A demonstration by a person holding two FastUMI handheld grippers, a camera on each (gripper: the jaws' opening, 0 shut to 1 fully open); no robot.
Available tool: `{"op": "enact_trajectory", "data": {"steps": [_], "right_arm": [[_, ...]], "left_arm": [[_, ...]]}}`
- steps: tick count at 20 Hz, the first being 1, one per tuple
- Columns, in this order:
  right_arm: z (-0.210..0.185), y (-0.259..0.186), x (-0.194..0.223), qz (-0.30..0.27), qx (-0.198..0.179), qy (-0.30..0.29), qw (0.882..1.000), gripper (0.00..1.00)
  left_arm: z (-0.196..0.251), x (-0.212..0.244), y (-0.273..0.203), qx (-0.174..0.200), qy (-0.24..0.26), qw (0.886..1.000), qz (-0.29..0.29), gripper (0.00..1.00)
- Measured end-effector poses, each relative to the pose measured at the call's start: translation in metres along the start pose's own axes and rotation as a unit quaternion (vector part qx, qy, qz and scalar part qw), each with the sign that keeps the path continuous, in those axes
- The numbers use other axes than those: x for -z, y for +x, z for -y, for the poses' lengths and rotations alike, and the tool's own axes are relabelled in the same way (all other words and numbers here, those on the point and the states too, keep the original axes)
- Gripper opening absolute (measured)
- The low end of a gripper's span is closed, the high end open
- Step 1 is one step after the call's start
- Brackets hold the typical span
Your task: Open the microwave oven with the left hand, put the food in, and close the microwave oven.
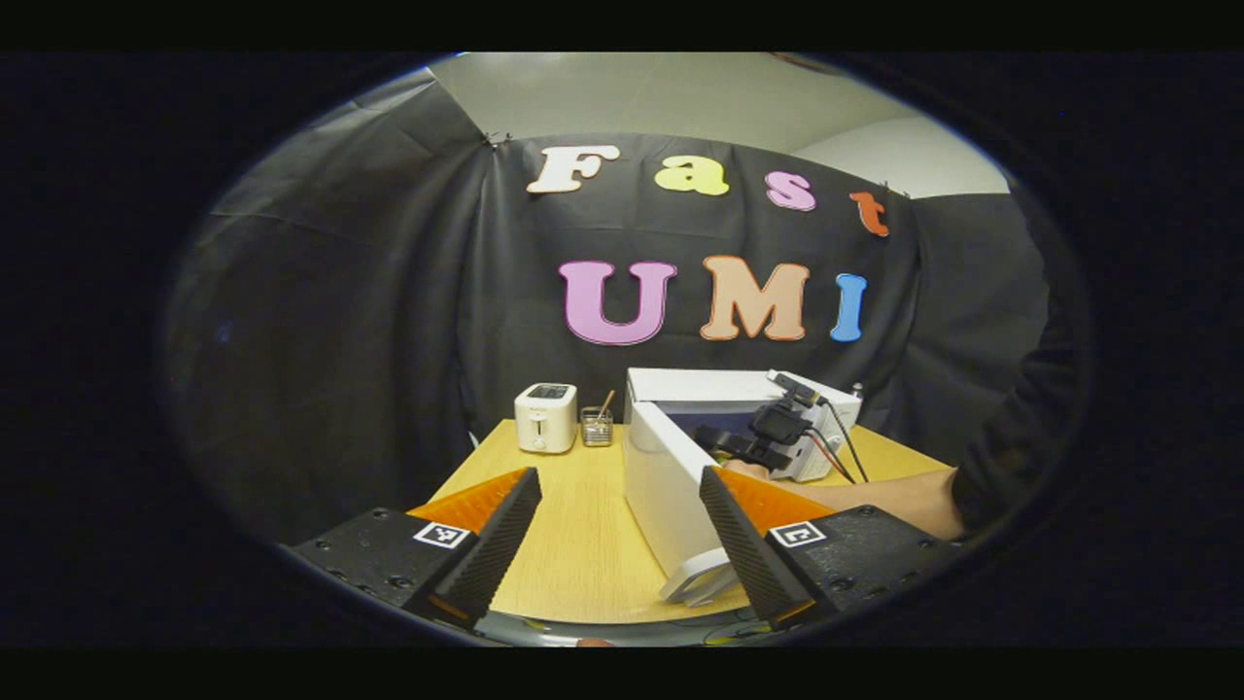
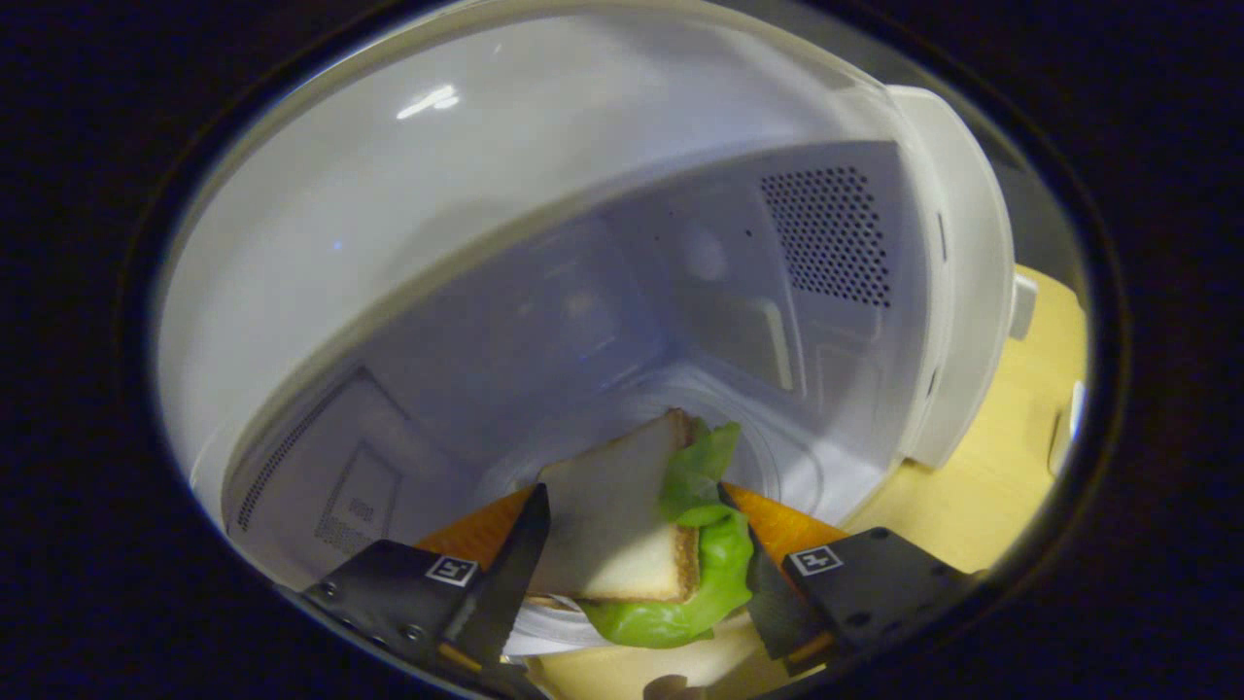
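Observation:
The white microwave [image 1: 724,386] stands on the wooden table [image 1: 573,544], its door [image 1: 661,476] swung open toward me with the handle [image 1: 698,581] at its near end. My left gripper [image 1: 620,506] hovers open and holds nothing, just in front of the door. Farther off, the right gripper [image 1: 768,439], with a hand and forearm behind it, reaches into the oven's mouth. In the right gripper view, a sandwich [image 2: 622,515] of toasted bread and green lettuce sits between the fingers of my right gripper [image 2: 632,525], both touching it. It is at the front of the cavity [image 2: 583,321], above the turntable [image 2: 777,457].
A white toaster [image 1: 545,417] and a small glass jar [image 1: 597,426] holding a stick stand at the table's back, left of the microwave. A dark sleeve [image 1: 1011,428] shows on the right. Bare tabletop [image 2: 982,506] lies right of the microwave's front frame [image 2: 957,292].

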State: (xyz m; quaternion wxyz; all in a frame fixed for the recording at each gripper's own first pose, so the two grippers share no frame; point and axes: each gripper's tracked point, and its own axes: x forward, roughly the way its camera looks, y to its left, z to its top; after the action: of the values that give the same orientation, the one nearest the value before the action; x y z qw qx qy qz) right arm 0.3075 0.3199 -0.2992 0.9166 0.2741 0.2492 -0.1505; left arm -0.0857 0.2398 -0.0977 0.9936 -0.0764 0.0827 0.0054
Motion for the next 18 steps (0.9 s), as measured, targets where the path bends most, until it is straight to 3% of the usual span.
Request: {"op": "enact_trajectory", "data": {"steps": [3, 6, 7, 9, 11, 13, 18], "right_arm": [[0.001, -0.01, -0.022, 0.03, 0.002, -0.069, 0.997, 1.0], [0.002, -0.015, -0.036, 0.041, -0.007, -0.1, 0.994, 1.0], [0.003, -0.018, -0.039, 0.04, -0.012, -0.101, 0.994, 0.94], [0.006, -0.028, -0.045, 0.05, -0.022, -0.118, 0.991, 1.0], [0.012, -0.04, -0.041, 0.05, -0.027, -0.151, 0.987, 1.0], [0.011, -0.056, -0.035, 0.05, -0.047, -0.164, 0.984, 1.0], [0.007, -0.111, -0.03, 0.073, -0.108, -0.201, 0.971, 1.0]], "left_arm": [[0.0, -0.003, -0.005, -0.001, 0.001, 1.0, 0.005, 0.94], [-0.002, -0.004, -0.009, -0.003, 0.002, 1.0, 0.009, 0.94], [-0.002, -0.004, -0.011, -0.004, 0.002, 1.0, 0.009, 0.94], [-0.004, -0.001, -0.016, -0.009, 0.003, 1.0, 0.006, 0.94], [-0.002, -0.006, -0.02, -0.008, 0.001, 1.0, 0.015, 0.99], [-0.001, -0.006, -0.021, -0.008, 0.01, 1.0, 0.017, 0.94], [0.001, -0.018, -0.024, -0.007, 0.03, 0.999, 0.028, 0.94]]}}
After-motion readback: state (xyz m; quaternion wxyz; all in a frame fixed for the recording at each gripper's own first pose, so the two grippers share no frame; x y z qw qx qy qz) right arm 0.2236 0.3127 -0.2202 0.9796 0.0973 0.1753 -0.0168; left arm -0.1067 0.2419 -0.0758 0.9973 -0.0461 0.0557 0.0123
